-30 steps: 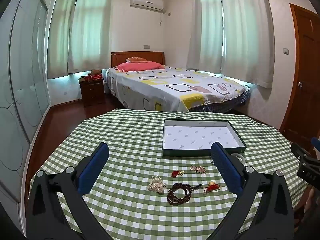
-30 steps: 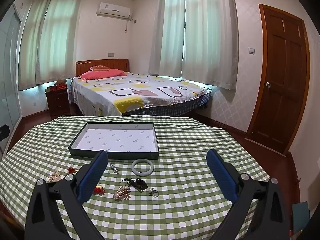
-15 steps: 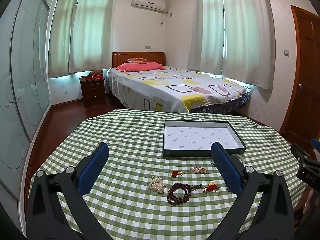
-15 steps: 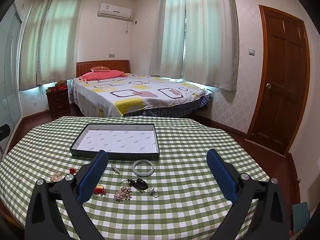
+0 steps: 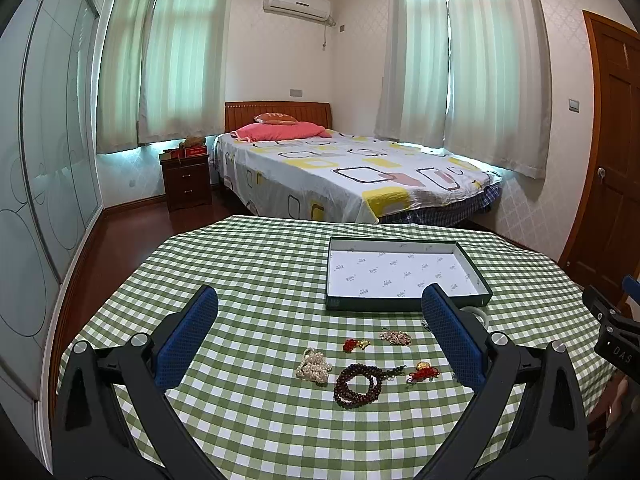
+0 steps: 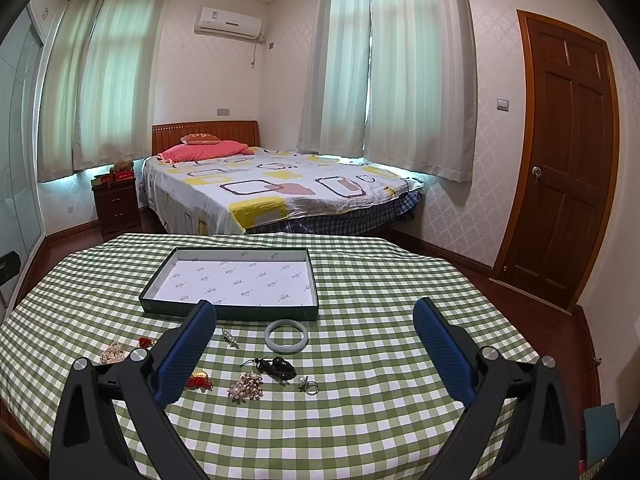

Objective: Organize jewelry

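Note:
A shallow dark green tray (image 5: 404, 307) (image 6: 228, 312) with a white lining sits on the checked tablecloth. In front of it lie loose pieces: a dark bead bracelet (image 5: 357, 385), a pearl cluster (image 5: 314, 365), red and gold charms (image 5: 355, 345) (image 5: 422, 372), a pale jade bangle (image 6: 286, 336), a black pendant (image 6: 278, 367), a crystal brooch (image 6: 245, 387) and a small ring (image 6: 310, 386). My left gripper (image 5: 319, 328) hangs open above the beads, holding nothing. My right gripper (image 6: 314, 336) is open too, above the bangle and pendant.
The round table (image 6: 380, 320) carries a green and white checked cloth. A bed (image 5: 340, 176) stands behind it, a nightstand (image 5: 186, 180) at its left, a wooden door (image 6: 560, 168) at the right. The right gripper's body (image 5: 612, 332) shows at the left view's right edge.
Both views have tilted up very slightly, so the table and jewelry sit a little lower in frame. Both grippers stay open and nothing on the table has moved.

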Available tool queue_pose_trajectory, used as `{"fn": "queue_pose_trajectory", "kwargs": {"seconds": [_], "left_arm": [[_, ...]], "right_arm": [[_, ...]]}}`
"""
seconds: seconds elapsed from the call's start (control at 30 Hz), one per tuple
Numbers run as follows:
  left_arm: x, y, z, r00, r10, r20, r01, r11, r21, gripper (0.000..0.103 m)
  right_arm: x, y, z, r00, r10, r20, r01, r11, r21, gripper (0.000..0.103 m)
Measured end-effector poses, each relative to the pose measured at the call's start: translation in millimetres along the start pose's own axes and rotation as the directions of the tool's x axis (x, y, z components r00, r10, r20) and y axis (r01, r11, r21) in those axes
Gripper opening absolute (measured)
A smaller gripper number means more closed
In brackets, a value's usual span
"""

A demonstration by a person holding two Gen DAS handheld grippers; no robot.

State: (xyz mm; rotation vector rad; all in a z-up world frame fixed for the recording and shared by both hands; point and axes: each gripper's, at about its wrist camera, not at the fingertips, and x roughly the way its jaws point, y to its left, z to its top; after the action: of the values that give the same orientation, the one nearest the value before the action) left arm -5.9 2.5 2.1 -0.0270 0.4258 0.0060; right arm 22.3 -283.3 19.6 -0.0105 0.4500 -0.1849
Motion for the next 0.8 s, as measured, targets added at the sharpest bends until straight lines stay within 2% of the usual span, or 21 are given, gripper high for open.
{"fn": "queue_pose_trajectory", "kwargs": {"seconds": [0.8], "left_arm": [[2.0, 0.8, -2.5, 1.000, -0.001, -0.009, 0.001, 1.000, -0.003, 0.099]], "right_arm": [[2.2, -1.0, -0.7, 1.000, 0.002, 0.000, -0.002, 1.000, 0.000, 0.096]]}}
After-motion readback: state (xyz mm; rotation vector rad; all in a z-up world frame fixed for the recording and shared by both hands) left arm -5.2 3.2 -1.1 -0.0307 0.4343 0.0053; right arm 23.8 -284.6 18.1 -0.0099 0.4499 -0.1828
